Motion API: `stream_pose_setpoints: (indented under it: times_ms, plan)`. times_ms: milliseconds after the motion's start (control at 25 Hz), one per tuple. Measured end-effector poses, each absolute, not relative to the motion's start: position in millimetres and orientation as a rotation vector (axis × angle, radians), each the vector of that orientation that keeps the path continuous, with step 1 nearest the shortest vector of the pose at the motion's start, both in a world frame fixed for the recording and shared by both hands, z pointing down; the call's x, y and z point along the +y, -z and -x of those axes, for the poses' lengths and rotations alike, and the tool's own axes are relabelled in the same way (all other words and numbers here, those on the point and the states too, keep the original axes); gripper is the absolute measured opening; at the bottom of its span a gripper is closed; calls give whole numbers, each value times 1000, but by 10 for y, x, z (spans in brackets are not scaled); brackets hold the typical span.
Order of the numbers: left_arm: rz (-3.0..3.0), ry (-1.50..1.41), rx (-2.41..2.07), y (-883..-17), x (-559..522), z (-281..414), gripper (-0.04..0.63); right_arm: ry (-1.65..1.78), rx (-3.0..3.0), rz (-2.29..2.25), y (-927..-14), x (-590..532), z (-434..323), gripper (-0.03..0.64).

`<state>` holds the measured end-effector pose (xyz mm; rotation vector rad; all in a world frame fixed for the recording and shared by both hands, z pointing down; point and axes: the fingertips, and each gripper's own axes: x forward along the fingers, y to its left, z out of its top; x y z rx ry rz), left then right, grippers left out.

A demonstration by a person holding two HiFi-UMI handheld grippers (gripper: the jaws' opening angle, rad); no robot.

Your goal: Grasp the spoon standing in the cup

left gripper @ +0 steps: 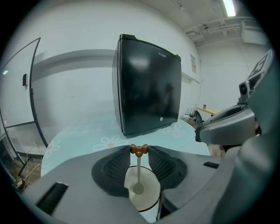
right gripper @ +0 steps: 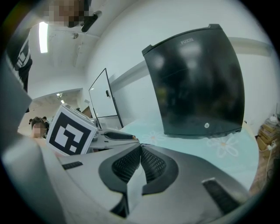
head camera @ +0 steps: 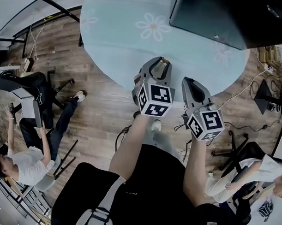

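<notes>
A round table [left gripper: 78, 135] with a pale teal, flower-printed cloth carries a tall black box [left gripper: 148, 83] with a glossy front. A person stands at the table's edge on the side of the box's front, holding a two-jaw gripper in each hand.

In front of the black box, nearer the person, stands a white cup [left gripper: 151, 189]. A spoon [left gripper: 138, 170] stands upright in it, its bowl down on the cup's bottom and its thin metal stem rising to a brown, bow-shaped end. The left gripper [left gripper: 139, 148] points towards the black box from directly above the cup. Its jaws are partly closed, and the tips of its dark ribbed pads [left gripper: 118, 164] meet the two sides of the brown end, so the spoon is pinched at its very top. The cup itself is not touched.

The right gripper [right gripper: 141, 151] hovers in front of the black box too, just to the right of the left one, above the table's near edge. Its jaws are pressed together with nothing between them.

In the head view, away from the black box and past the table's edge, a wooden floor [head camera: 99, 111] shows, with a seated person [head camera: 22, 164] at the far left.
</notes>
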<state>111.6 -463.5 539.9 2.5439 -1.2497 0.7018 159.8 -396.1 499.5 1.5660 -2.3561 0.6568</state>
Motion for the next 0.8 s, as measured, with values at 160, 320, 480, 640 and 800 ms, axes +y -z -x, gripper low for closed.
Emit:
stream_pose_setpoints:
  times_ms: [160, 320, 480, 640, 800]
  plan:
    - [-2547, -652, -1271, -5280, -4619, -1078, 138, -636, -2383, -1547, -4930, -3968, -1525, 6]
    - [-2547, -601, -1300, -5166, -4589, -994, 138, -613, -2403, -1531, -4867, -3930, -1450, 6]
    - [-2547, -560, -1322, -5062, -4538, -951, 138, -593, -2421, -1528, -4804, -3880, -1427, 6]
    - [-2553, -517, -1346, -4917, -4480, -920, 138, -558, -2449, -1534, -4690, -3858, -1387, 6]
    - [-2554, -449, -1381, -4731, -4439, -864, 138, -513, -2485, -1538, -4543, -3854, -1341, 6]
